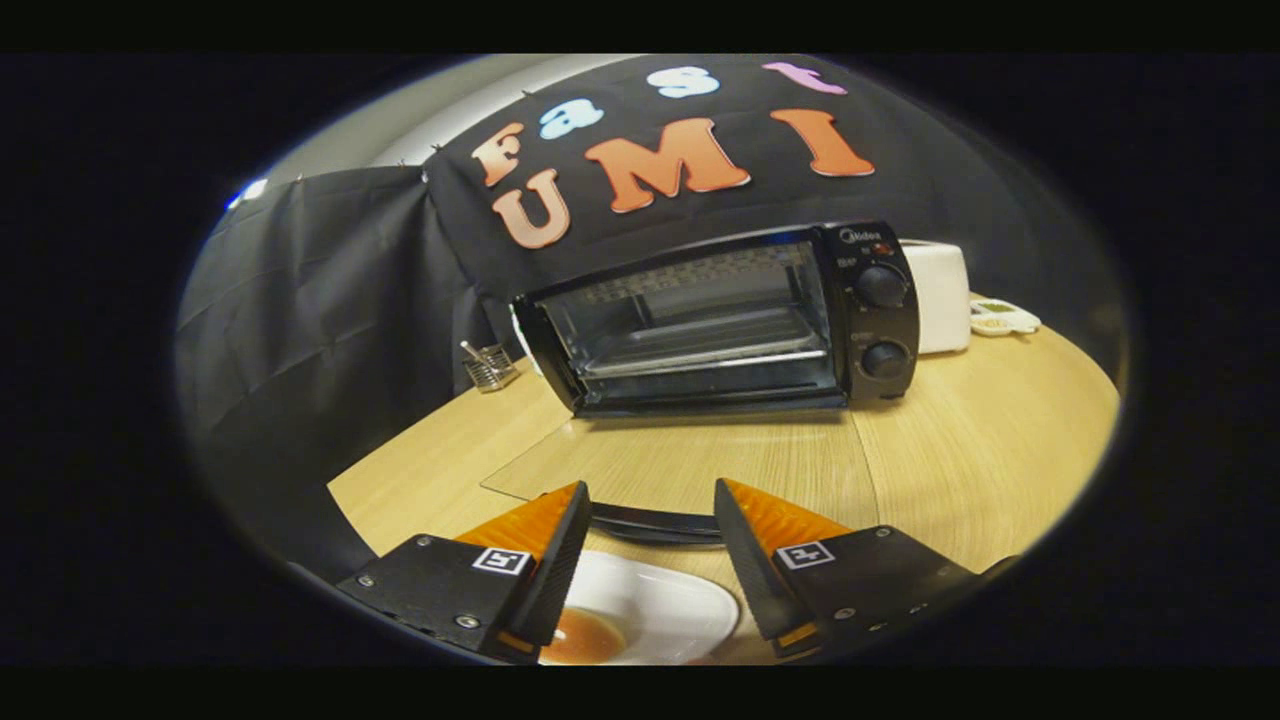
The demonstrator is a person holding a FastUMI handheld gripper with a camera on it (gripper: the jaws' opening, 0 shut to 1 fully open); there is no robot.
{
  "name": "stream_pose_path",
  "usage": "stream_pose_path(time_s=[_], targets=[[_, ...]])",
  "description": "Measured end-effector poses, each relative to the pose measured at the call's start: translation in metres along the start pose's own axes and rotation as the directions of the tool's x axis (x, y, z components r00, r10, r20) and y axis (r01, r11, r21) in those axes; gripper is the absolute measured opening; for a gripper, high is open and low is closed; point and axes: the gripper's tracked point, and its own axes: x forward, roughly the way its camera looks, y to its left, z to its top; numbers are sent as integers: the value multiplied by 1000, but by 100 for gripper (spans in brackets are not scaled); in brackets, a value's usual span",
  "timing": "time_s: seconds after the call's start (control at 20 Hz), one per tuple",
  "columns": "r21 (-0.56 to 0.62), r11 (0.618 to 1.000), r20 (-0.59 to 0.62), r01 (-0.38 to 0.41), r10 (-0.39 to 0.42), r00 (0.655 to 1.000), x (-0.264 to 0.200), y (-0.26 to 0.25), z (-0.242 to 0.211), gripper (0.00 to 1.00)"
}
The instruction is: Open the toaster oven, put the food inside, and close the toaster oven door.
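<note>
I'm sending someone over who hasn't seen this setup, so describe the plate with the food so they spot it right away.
Start at the black toaster oven on the wooden table, its glass door folded down flat. Come forward past the door's handle to the white plate, between the open gripper's fingers. It alone holds brownish food.

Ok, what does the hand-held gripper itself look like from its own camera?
The hand-held gripper has two wedge-shaped fingers with ribbed orange outer faces and black inner pads. Each sits on a flat black mount fixed with small silver screws, and each mount carries a square black-and-white marker tag. The fingers stand apart, with nothing between them. No cables or sleeve are in sight.
</note>
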Motion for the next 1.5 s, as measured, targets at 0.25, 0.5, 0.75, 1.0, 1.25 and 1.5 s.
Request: stream_pose_path(time_s=[0.25,0.5,0.75,1.0,1.25,1.5], targets=[[48,999,19,-24,23,1000,-25,3,5,74],[-58,997,6,-50,50,999,-64,22,-16,75],[-133,987,-89,-94,82,993,-84,38,-52,89],[-144,981,-163,-132,108,981,-94,49,-77,91],[-235,969,-206,-82,33,978,-84,39,-91,92],[-261,962,-213,-82,25,977,-81,41,-95,86]])
